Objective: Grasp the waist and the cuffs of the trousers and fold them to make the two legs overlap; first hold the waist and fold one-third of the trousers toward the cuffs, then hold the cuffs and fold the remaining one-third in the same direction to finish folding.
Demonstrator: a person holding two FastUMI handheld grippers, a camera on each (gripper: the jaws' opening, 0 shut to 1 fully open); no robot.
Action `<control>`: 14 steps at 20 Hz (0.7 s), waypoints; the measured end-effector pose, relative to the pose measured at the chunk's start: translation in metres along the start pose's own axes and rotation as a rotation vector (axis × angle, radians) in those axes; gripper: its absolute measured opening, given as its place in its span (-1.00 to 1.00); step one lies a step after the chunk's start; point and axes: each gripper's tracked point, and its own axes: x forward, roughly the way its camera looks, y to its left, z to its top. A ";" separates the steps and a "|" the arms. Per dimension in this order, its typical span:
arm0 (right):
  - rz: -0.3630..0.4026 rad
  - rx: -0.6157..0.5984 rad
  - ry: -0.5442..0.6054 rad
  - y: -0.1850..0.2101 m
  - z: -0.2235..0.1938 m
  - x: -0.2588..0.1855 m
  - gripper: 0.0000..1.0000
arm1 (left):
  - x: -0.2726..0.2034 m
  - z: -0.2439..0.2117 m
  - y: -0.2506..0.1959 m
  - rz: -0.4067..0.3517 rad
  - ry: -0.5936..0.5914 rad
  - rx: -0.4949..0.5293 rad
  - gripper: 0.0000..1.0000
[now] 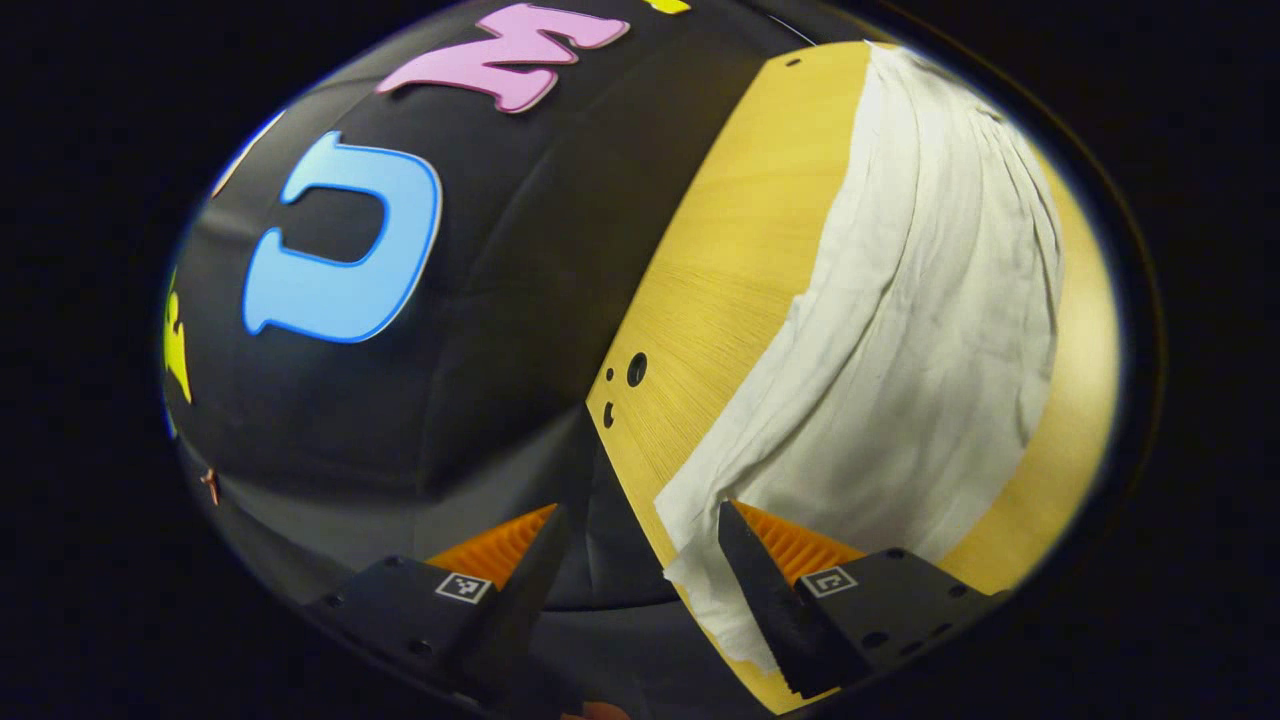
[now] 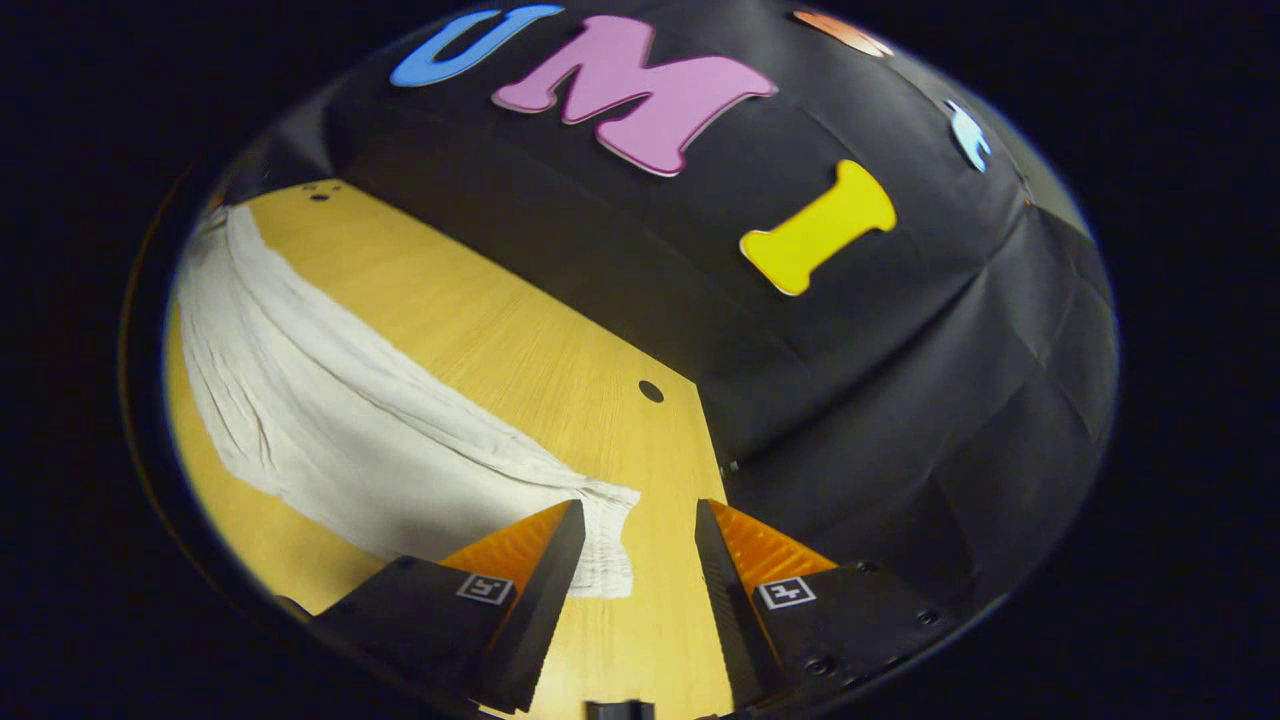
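In the left gripper view, the white trousers (image 1: 900, 330) lie flat on a yellow wooden table (image 1: 740, 250), their long axis running away from the camera along the table. They are creased lengthwise, with fine folds gathered toward the far end. The near end of the cloth reaches the table's near corner, and one long side lies close to the table's edge that faces the black booth wall, with a band of bare wood between them farther off. Small round holes (image 1: 636, 369) are drilled in the wood near that edge. The left gripper (image 1: 640, 560) has its jaws set wide apart and holds nothing; one finger (image 1: 760, 590) lies over the near end of the trousers, and the other hangs past the table's edge, in front of the black cloth.

In the right gripper view, the same trousers (image 2: 330, 430) stretch from just ahead of the camera toward the far corner of the table (image 2: 520, 350), long and narrow, wrinkled along their length. The near end shows a ribbed, gathered band (image 2: 605, 545), which looks like the waist, though I cannot be sure. It sits near the table's corner by the booth wall, with a round hole (image 2: 651, 391) in the bare wood beyond. The right gripper (image 2: 630, 560) is wide open and grips nothing; its one finger (image 2: 545, 580) overlaps the gathered band, and the other is over bare wood.
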 end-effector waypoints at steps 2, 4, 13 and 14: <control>0.011 0.152 0.021 0.003 -0.008 -0.016 0.53 | -0.019 -0.008 -0.001 0.004 0.011 -0.105 0.92; 0.028 0.333 0.054 0.009 -0.019 -0.025 0.58 | -0.038 -0.020 -0.008 -0.011 0.036 -0.255 0.92; 0.032 0.913 0.198 0.024 -0.051 -0.003 0.65 | -0.090 -0.043 -0.052 -0.098 0.115 -1.044 0.93; 0.023 0.930 0.222 0.025 -0.060 0.004 0.65 | -0.088 -0.041 -0.057 -0.119 0.122 -1.140 0.93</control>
